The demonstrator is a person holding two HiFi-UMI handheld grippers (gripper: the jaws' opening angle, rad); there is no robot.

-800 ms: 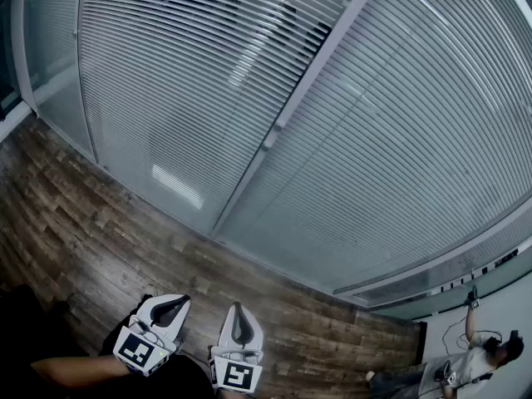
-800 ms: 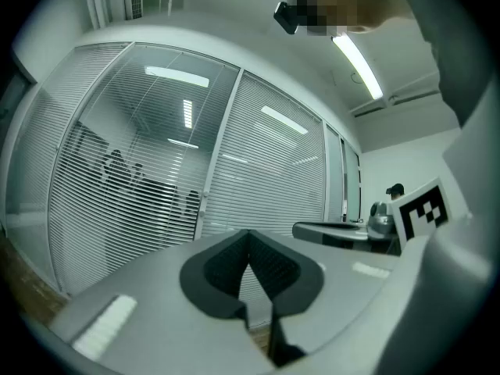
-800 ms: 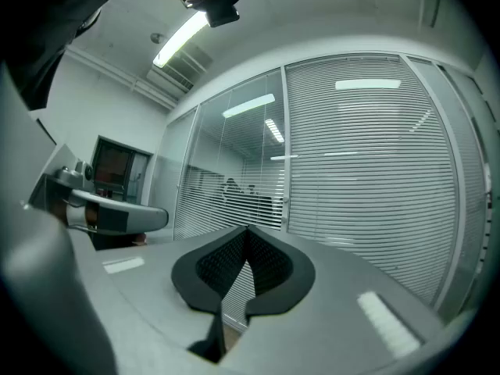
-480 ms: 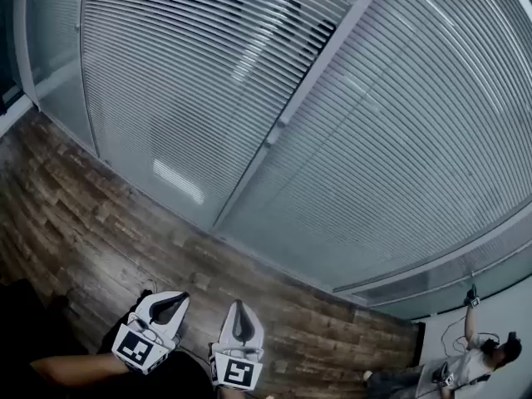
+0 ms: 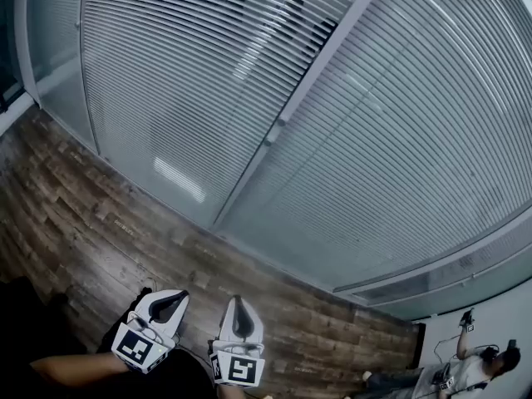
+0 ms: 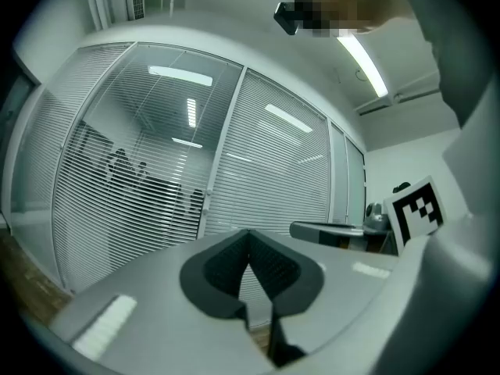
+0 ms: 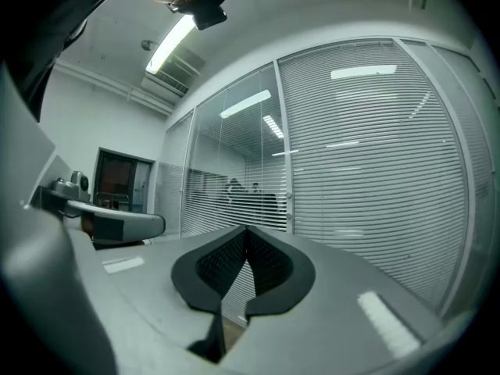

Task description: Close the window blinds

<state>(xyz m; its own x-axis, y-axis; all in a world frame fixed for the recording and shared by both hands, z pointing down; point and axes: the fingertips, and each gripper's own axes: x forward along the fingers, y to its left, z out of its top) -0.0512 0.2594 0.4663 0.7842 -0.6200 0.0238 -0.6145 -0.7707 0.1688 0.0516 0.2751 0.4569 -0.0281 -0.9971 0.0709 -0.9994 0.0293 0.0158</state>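
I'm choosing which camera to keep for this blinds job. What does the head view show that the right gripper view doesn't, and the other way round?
Only the head view: a second person at the lower right corner with an arm raised, and the marker cubes on the left gripper and right gripper.
Only the right gripper view: a ceiling light, a dark doorway, and the right gripper's jaws together with nothing between them.
Both: the slatted blinds, the upright frame between panels, and the left gripper.

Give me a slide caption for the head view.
Left gripper and right gripper, both shut and empty, low over wood floor, facing window blinds.
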